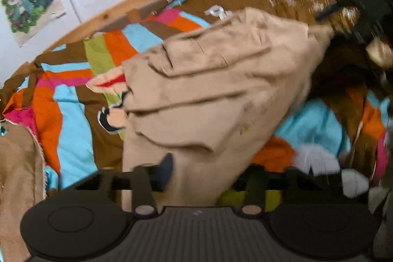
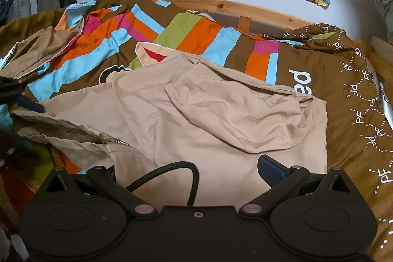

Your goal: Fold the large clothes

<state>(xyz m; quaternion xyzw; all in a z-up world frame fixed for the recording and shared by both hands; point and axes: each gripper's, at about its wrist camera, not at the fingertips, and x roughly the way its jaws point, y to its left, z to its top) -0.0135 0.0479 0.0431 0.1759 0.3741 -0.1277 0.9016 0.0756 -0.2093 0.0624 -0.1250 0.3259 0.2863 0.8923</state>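
Beige jacket (image 2: 186,112), perhaps half-folded, on bedspread (image 2: 331,90)

Bedcover (image 2: 319,90), right wrist view: large white letters "ped", seen upside down, partly hidden by beige garment (image 2: 196,114) | same bedcover, brown border: repeated white "PF" within dotted diamond pattern | left wrist view: border marks blurred, unreadable

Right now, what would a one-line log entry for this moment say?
scene: beige jacket crumpled on striped bedspread | left hand-held gripper: open over jacket, blurred | right hand-held gripper: open, at near hem | fold: not finished
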